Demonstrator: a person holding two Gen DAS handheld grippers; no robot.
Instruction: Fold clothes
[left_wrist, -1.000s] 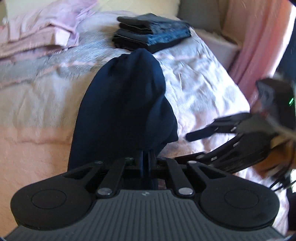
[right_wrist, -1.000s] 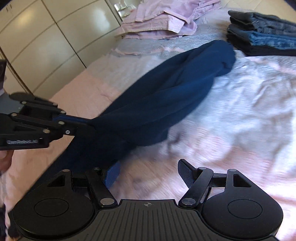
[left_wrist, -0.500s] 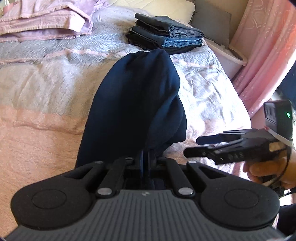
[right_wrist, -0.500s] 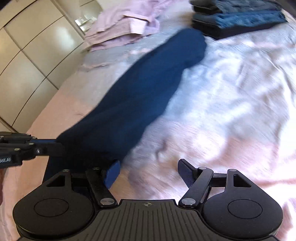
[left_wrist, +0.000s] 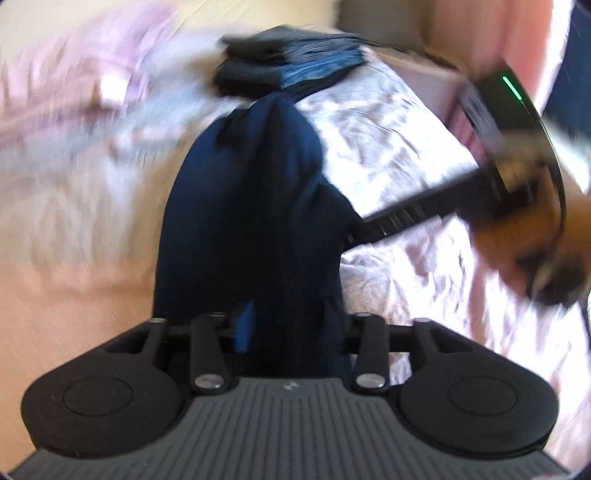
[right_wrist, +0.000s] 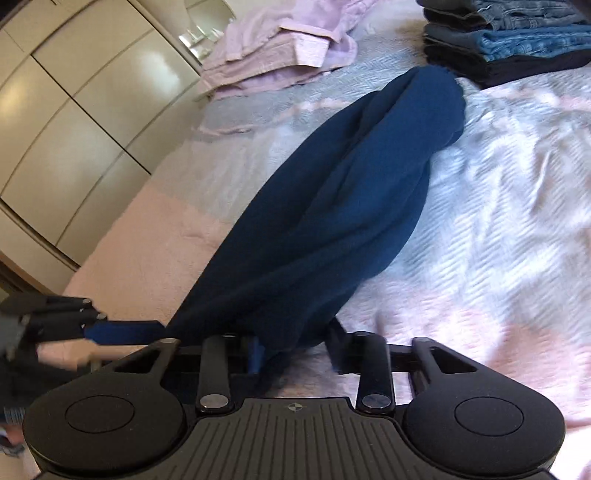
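Note:
A long navy garment (left_wrist: 251, 192) lies bunched lengthwise on the bedspread (right_wrist: 498, 221), its far end near the jeans stack. The near end runs between the fingers of my left gripper (left_wrist: 288, 328), which stand apart around the cloth, so the gripper is open. My right gripper (right_wrist: 295, 352) has its fingers pressed against the same navy garment (right_wrist: 343, 206) from both sides. Seen from the left wrist, the right gripper (left_wrist: 358, 232) is blurred and reaches the garment's right edge, held by a hand (left_wrist: 524, 236). The left gripper (right_wrist: 159, 328) touches the cloth's end at lower left.
A stack of folded jeans (right_wrist: 517, 44) sits at the far end of the bed, also blurred in the left wrist view (left_wrist: 291, 66). A pile of lilac clothes (right_wrist: 280, 48) lies at the far left. Cream wardrobe doors (right_wrist: 74, 129) line the left side.
My left gripper's fingers have parted from a tight pinch on the cloth. My right gripper swung in to the garment's near end and its fingers closed on it.

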